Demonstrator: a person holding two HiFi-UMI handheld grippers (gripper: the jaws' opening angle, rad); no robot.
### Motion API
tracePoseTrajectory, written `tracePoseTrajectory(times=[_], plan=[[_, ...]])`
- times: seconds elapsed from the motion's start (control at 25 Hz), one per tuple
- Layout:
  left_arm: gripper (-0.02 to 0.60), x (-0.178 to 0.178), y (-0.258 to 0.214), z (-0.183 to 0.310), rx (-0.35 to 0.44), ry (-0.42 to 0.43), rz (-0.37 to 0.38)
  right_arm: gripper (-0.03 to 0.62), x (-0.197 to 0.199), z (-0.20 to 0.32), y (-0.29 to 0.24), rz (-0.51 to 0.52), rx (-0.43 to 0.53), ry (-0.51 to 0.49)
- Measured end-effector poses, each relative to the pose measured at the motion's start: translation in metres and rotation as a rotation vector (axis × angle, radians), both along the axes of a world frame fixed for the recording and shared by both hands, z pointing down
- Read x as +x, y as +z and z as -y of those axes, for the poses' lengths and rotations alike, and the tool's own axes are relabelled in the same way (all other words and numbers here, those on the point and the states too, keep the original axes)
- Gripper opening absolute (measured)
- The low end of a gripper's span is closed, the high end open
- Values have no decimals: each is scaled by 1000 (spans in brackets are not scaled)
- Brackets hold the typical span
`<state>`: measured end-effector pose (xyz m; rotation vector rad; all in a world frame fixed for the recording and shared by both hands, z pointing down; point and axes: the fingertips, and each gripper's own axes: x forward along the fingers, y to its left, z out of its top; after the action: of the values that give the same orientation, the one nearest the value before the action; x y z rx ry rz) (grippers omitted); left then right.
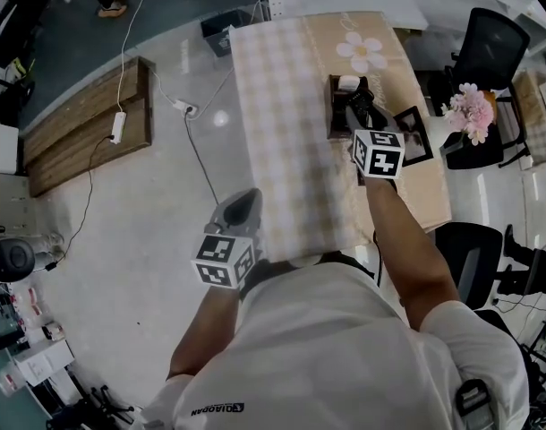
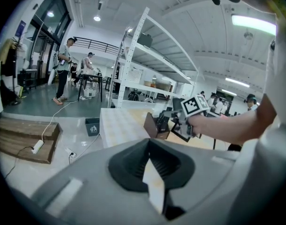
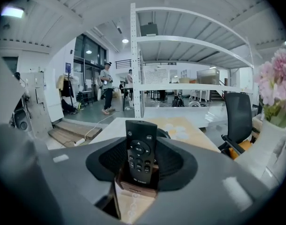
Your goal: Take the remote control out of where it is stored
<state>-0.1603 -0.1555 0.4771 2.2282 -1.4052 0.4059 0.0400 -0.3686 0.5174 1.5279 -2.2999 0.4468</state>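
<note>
A black remote control (image 3: 140,151) stands upright between the pads of my right gripper (image 3: 141,168), which is shut on it just above a brown storage box (image 3: 132,194). In the head view the right gripper (image 1: 357,107) reaches over that box (image 1: 338,119) at the far side of the checked table (image 1: 286,141). The left gripper view shows the box (image 2: 151,125) and the remote (image 2: 162,120) from the side. My left gripper (image 1: 243,201) hangs at the table's near left edge. Its jaws (image 2: 150,146) are shut and hold nothing.
A black picture frame (image 1: 414,138) lies to the right of the box. Pink flowers (image 1: 470,111) and two black chairs (image 1: 490,47) (image 1: 474,251) stand to the right of the table. A wooden platform with a power strip (image 1: 117,125) and cables lies on the floor to the left.
</note>
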Motion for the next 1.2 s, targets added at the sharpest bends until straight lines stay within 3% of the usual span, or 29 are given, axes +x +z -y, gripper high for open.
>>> tracePoseTrajectory(times=[0.28, 0.64, 0.76, 0.96, 1.08, 1.2], plan=[[5, 7, -3, 2, 15, 2, -24, 189, -4, -28, -49, 27, 73, -105], [4, 2, -2, 6, 30, -12, -24, 189, -16, -87, -27, -85, -33, -365], [5, 3, -1, 3, 26, -9, -24, 189, -19, -105, -4, -176, -105, -446], [4, 9, 1, -2, 21, -3, -28, 189, -29, -130, 46, -431, -200, -626], [5, 10, 0, -5, 20, -2, -29, 189, -40, -137, 68, -576, -185, -703], [5, 7, 0, -10, 18, -8, -31, 189, -55, -140, 81, -655, -139, -746]])
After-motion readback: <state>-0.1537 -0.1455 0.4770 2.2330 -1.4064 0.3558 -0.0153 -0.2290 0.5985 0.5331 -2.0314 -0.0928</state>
